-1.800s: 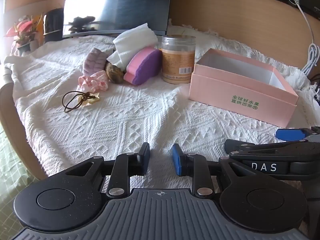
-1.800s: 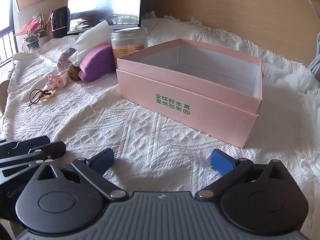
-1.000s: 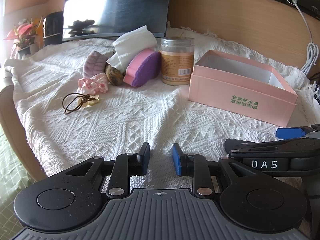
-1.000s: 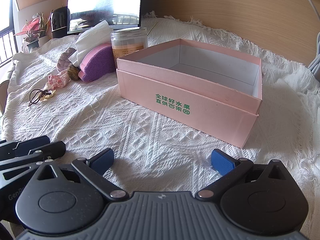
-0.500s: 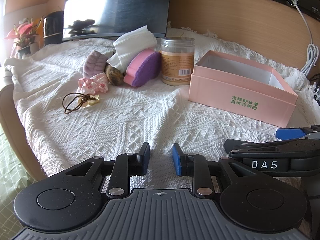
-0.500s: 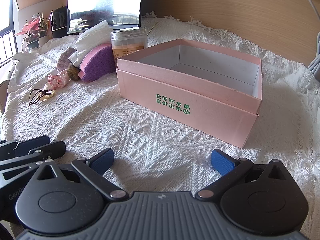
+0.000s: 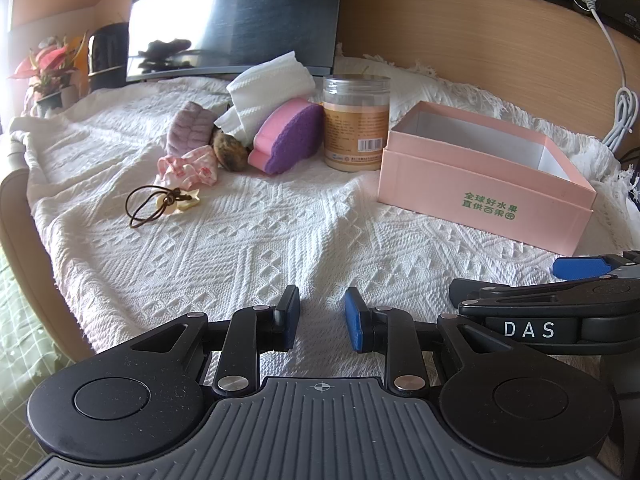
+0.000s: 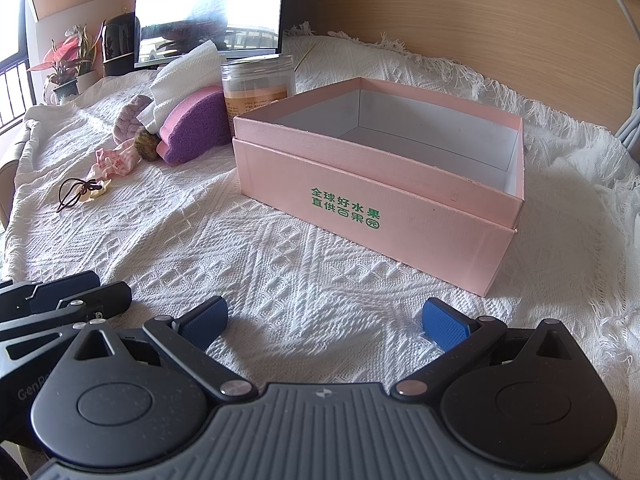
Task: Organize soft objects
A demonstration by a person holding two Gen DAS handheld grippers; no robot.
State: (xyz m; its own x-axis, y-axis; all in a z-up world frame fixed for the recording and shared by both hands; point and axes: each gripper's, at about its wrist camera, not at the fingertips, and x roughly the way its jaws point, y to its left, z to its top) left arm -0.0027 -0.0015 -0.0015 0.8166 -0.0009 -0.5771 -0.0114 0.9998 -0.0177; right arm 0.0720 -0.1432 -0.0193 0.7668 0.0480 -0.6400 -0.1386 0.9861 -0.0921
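An open pink box point(image 7: 484, 196) point(image 8: 376, 200) stands on the white bedspread, with nothing in the part of its inside that I see. Left of it lie the soft things: a pink-and-purple sponge point(image 7: 286, 142) point(image 8: 196, 128), a white cloth point(image 7: 266, 92), a mauve plush piece point(image 7: 190, 126), a pink scrunchie point(image 7: 186, 170) and a brown hair tie point(image 7: 160, 204). My left gripper point(image 7: 322, 312) hovers low over the near bedspread, its jaws a small gap apart and empty. My right gripper point(image 8: 324, 320) is wide open before the box, also empty.
A clear jar point(image 7: 356, 122) of tan contents stands between the sponge and the box. A dark monitor point(image 7: 236, 16) and a potted plant point(image 7: 48, 76) sit at the back. A white cable point(image 7: 618, 100) hangs on the wooden wall at right. The bedspread's edge drops off at left.
Since the oldest frames the left wrist view has shifted very slightly. Over the last second nothing has visibly moved.
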